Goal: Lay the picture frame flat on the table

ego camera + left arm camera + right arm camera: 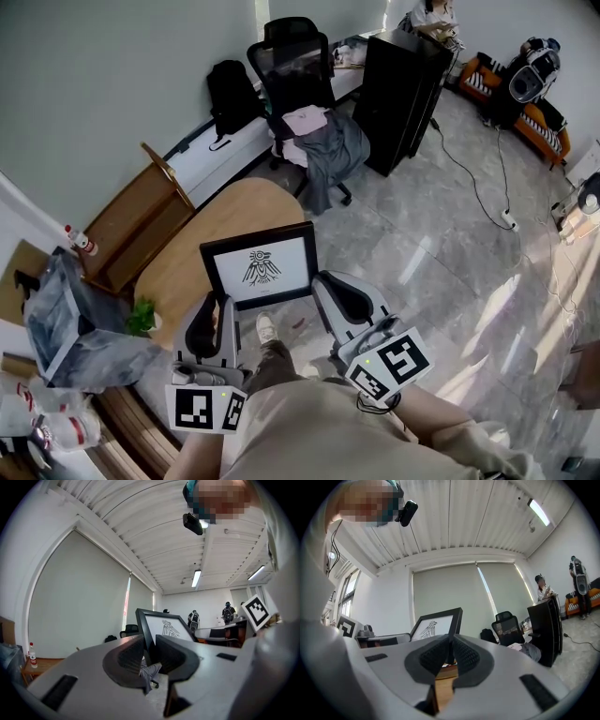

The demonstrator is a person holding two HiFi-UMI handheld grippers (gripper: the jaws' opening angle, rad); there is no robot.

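A black picture frame (262,265) with a white mat and a bird drawing stands upright on the round wooden table (239,211), facing me. My left gripper (217,300) holds the frame's lower left edge and my right gripper (324,283) its lower right edge. In the left gripper view the frame (168,627) rises from between the jaws of the left gripper (149,651), its side bar pinched by the pads. The right gripper view shows the frame (433,627) and the right gripper (451,651), whose jaws close tightly on the side bar.
A small potted plant (142,316) sits at the table's left edge. A wooden shelf (131,225) and a grey bag (66,319) lie to the left. An office chair with clothes (305,112) and a black cabinet (403,84) stand beyond the table. A cable (473,178) crosses the floor.
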